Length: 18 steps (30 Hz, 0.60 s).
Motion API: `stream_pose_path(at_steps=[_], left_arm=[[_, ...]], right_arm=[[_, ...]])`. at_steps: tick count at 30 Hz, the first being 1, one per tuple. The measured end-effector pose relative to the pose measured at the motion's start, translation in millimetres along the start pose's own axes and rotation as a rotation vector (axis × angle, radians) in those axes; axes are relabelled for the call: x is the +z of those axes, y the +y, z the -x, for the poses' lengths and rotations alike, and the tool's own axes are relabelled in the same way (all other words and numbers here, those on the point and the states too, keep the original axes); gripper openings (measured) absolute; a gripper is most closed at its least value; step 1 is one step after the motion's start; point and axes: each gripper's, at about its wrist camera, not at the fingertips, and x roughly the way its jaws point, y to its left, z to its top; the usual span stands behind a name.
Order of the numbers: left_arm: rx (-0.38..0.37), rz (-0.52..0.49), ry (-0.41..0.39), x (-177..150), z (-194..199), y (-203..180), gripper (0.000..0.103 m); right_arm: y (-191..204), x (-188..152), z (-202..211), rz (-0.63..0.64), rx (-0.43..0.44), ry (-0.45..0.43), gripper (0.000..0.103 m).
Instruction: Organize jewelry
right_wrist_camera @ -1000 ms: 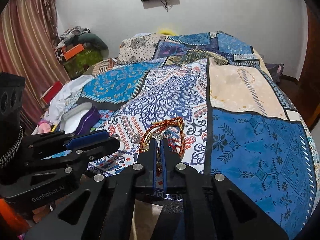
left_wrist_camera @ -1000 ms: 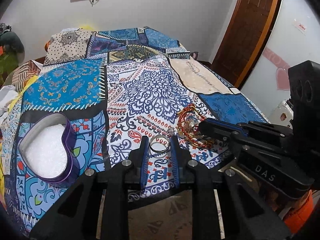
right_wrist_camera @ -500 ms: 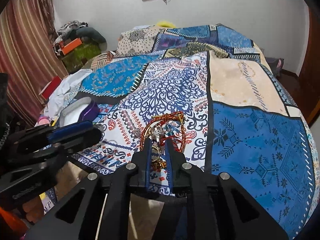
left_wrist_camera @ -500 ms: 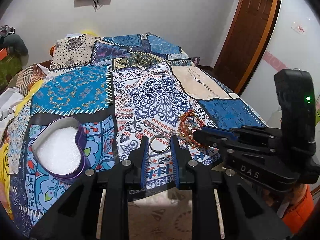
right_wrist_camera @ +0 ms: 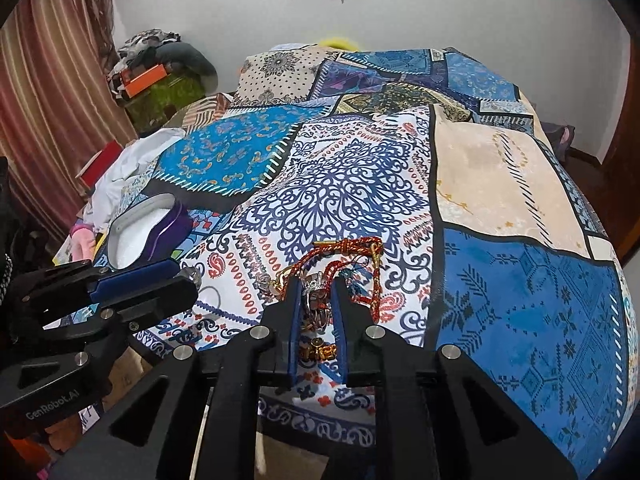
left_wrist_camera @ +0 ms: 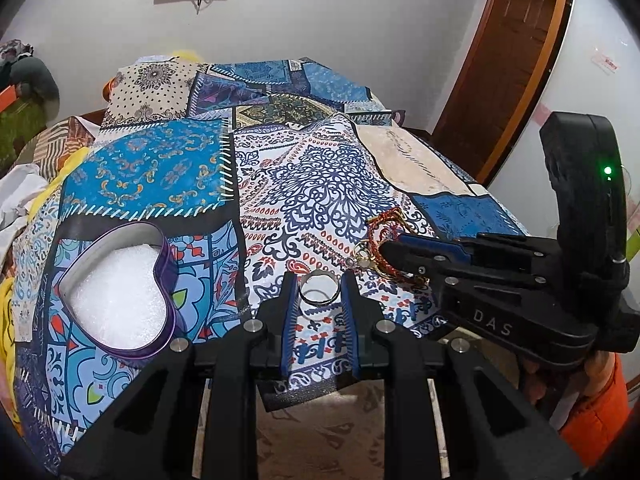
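**Ring pinched at L, tangle between R tongs**

L gripper (left_wrist_camera: 319, 294) pinches a silver ring (left_wrist_camera: 319, 289) upright between its 2 blue pads, just above the patchwork bedspread (left_wrist_camera: 320, 184). Heart-shaped purple tin (left_wrist_camera: 120, 292) w/ white padding sits open to its left. R gripper (right_wrist_camera: 316, 304) has its tongs a little apart, straddling a jewelry pile (right_wrist_camera: 340, 276) of red-gold cords & charms near the bed edge; can't tell if the pads press it.
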Motion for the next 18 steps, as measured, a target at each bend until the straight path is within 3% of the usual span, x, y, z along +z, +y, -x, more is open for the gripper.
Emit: stream_pose_path(at_steps=[4,18], left_arm=[[0.000,0.001,0.000,0.2,0.6,0.3,0.020],[0.023,-0.007,-0.039,1.0,26.1,-2.2,0.020]], right_arm=[[1.2,1.9,-2.7,0.014,-0.008,0.008,0.018],[-3.7,-3.7,19.6,-0.026,-0.010,-0.045,0.015]])
